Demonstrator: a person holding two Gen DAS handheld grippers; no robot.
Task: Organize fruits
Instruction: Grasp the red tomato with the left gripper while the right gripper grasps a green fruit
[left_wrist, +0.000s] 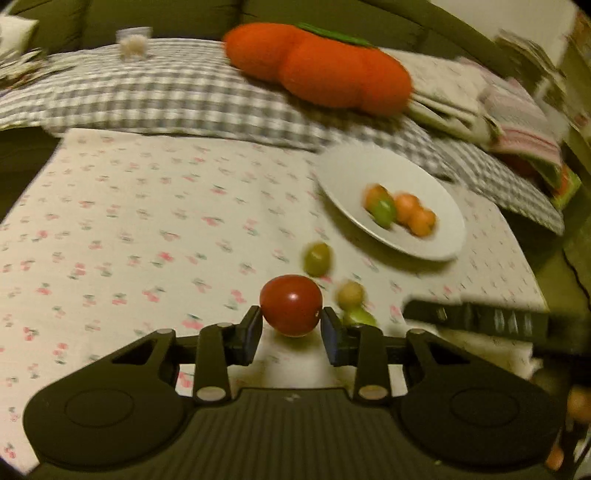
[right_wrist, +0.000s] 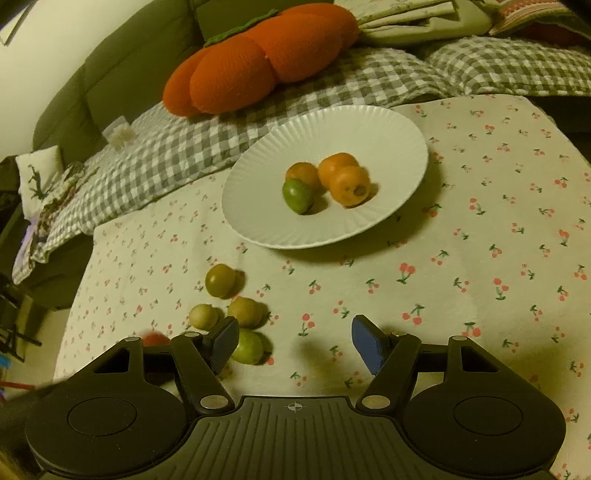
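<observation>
The left gripper (left_wrist: 291, 325) clamps a red fruit (left_wrist: 291, 305) above the cloth (left_wrist: 147, 221), near the plate (right_wrist: 332, 133). The right gripper (right_wrist: 295, 341) gapes empty beside four green fruits (right_wrist: 245, 312).

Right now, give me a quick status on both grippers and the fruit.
Left gripper shut on red tomato. Right gripper open, empty. Four fruits on white plate, four greenish ones loose on cloth. Nothing blocking the plate.
</observation>
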